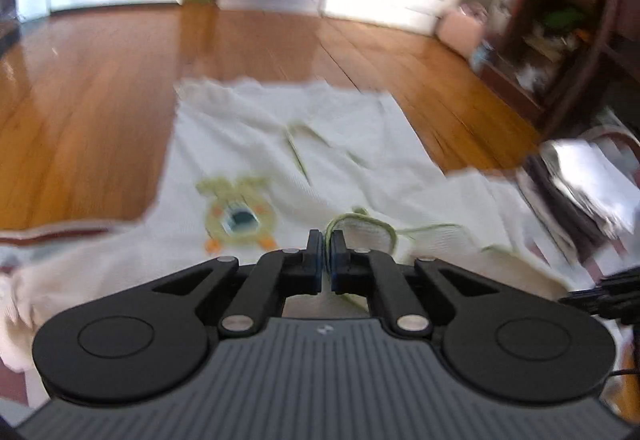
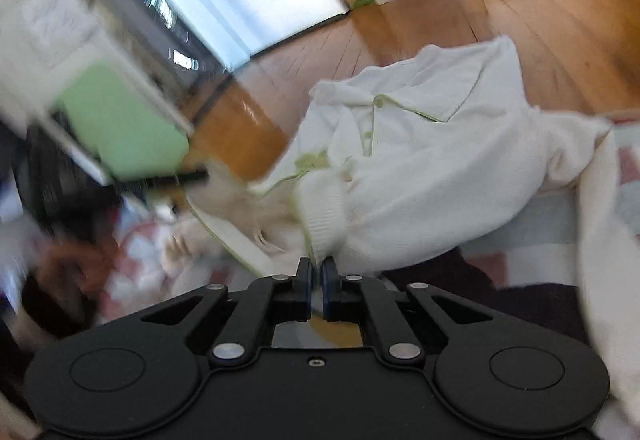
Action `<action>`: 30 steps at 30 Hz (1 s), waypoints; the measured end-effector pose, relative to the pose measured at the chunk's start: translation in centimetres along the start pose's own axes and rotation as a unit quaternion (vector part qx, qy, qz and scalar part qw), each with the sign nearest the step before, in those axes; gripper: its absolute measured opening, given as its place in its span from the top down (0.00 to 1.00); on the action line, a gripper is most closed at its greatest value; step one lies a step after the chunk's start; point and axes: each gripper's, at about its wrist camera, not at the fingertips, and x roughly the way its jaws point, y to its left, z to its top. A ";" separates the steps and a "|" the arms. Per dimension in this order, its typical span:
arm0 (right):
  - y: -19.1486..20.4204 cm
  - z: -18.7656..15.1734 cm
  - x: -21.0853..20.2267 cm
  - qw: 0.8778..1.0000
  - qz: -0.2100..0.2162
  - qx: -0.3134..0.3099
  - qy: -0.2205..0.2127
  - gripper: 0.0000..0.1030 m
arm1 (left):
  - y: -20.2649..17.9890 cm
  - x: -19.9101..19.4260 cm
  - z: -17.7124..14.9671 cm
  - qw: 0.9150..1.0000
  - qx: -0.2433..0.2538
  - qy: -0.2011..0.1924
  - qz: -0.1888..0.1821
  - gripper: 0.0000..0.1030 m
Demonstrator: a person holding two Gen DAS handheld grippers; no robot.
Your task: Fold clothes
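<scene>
Left gripper (image 1: 327,240) clenched on shirt (image 1: 280,160) green-trimmed edge | right gripper (image 2: 317,268) clenched on shirt's ribbed hem, cloth bunched at pads | shirt lay spread over floor (image 1: 88,120) ahead | I judged both pinches were for lifting to fold.

Left hand-held gripper (image 1: 327,240) and right hand-held gripper (image 2: 316,267) clamped (angled downward).
</scene>
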 end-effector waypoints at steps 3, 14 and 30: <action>1.1 -3.4 2.7 0.996 -0.064 -0.023 0.065 0.95 | -1.3 2.9 -2.8 0.997 0.005 0.070 -0.006 0.97; -0.4 -3.5 -1.9 0.996 0.089 0.022 0.007 0.95 | -4.7 -0.6 -4.5 0.992 0.032 0.111 -0.049 0.97; -0.5 -2.9 3.3 0.984 0.108 0.062 0.124 0.89 | -4.5 1.7 -6.6 0.980 -0.007 0.183 -0.073 0.46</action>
